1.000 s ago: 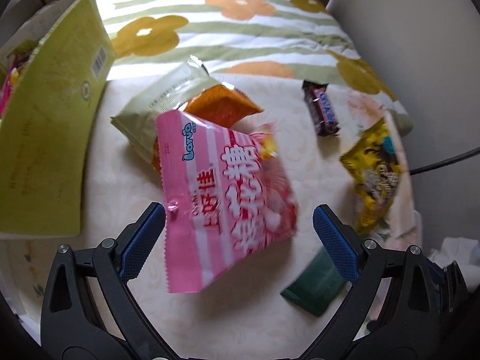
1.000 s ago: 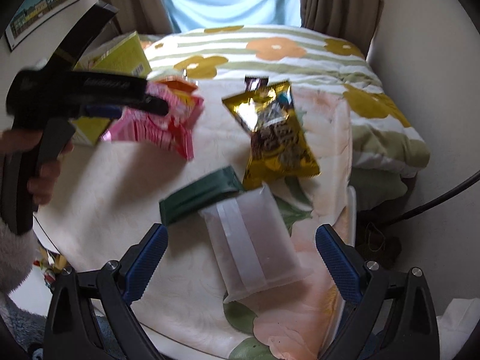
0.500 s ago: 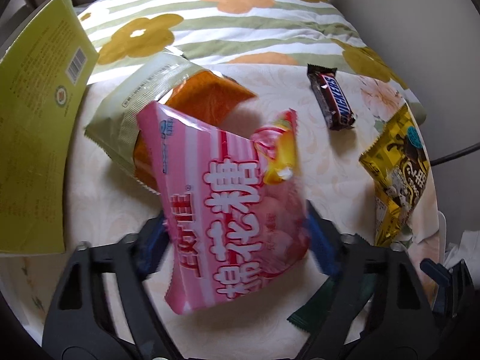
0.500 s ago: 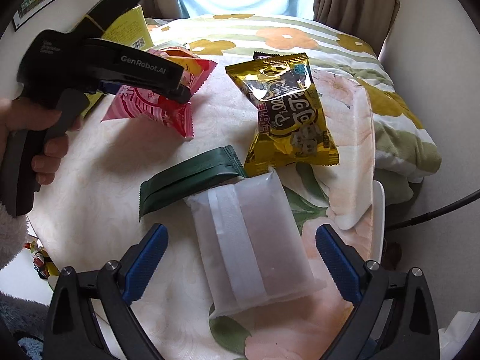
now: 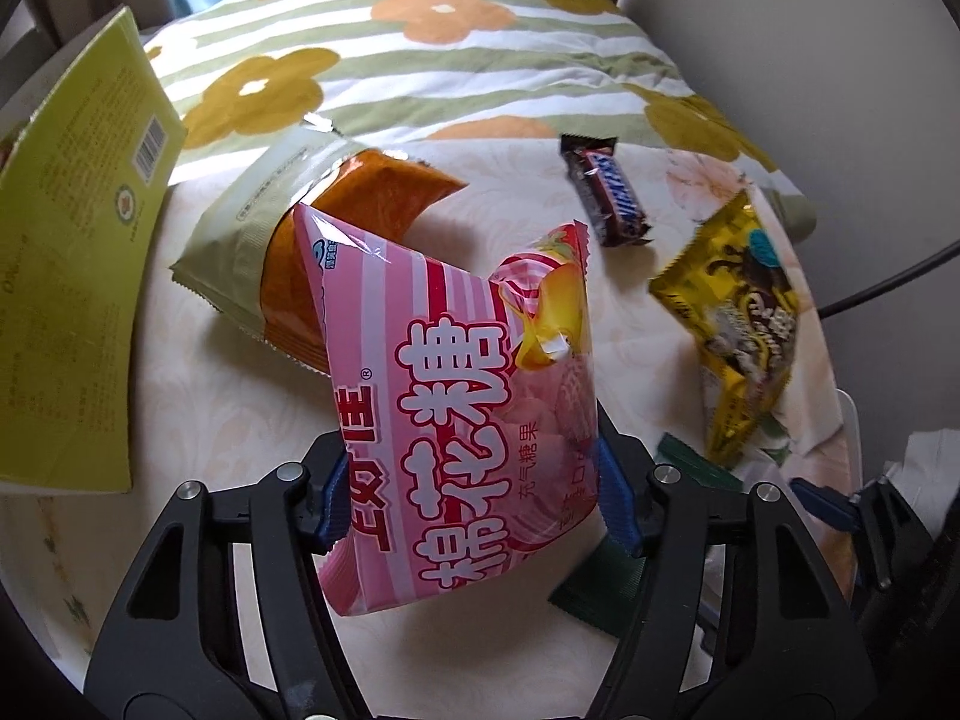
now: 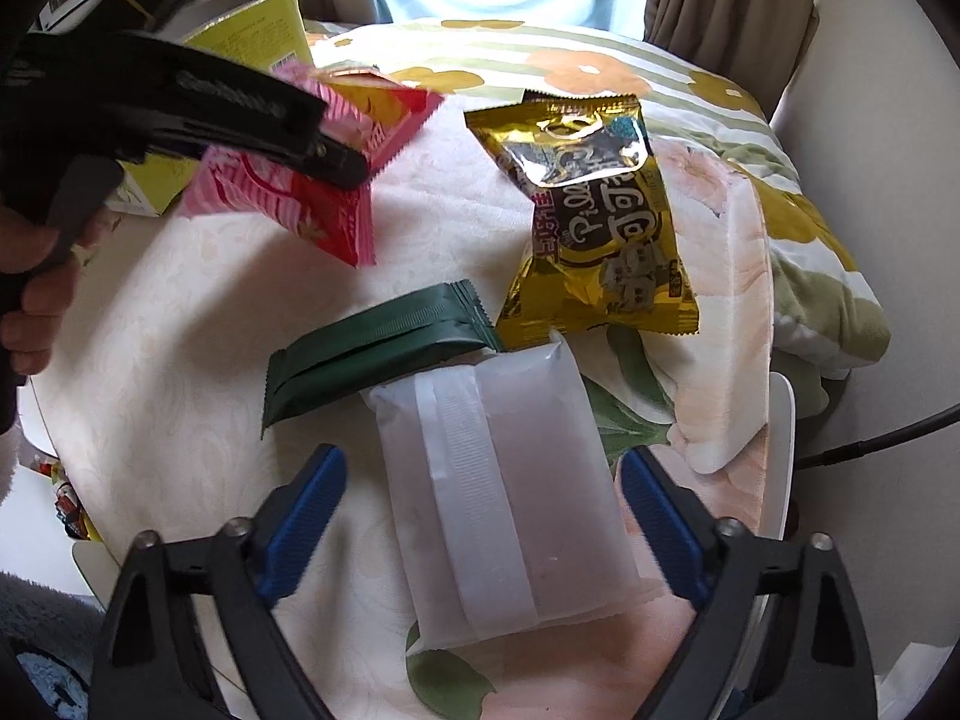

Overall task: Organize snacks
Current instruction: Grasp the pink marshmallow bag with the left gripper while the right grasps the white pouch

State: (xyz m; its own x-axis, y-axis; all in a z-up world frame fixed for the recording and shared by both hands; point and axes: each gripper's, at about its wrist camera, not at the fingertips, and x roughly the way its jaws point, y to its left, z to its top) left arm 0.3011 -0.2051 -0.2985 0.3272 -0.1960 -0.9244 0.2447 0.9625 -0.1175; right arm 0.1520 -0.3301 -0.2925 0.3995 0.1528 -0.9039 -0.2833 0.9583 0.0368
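A pink striped marshmallow bag [image 5: 462, 420] hangs tilted above the table, with my left gripper [image 5: 474, 501] closing on it and both blue pads pressing its lower sides. In the right wrist view the same bag [image 6: 282, 192] sits in the left gripper [image 6: 336, 162], held by a hand. A frosted white packet [image 6: 540, 450] lies flat between the fingers of my right gripper [image 6: 480, 480]. Those jaws are closing, and a gap remains on each side of the packet.
On the round cream-clothed table [image 5: 228, 408] lie a dark green packet [image 6: 384, 348], a gold snack bag [image 6: 600, 228], a chocolate bar [image 5: 606, 192] and an orange bag [image 5: 336, 240] under a pale green one [image 5: 252, 222]. A yellow-green box [image 5: 72, 276] stands left. A floral quilt [image 5: 420, 48] lies behind.
The left jaws closed in from wide open onto the pink bag, which now hangs off the table. The right gripper sank toward the white packet and its jaws narrowed.
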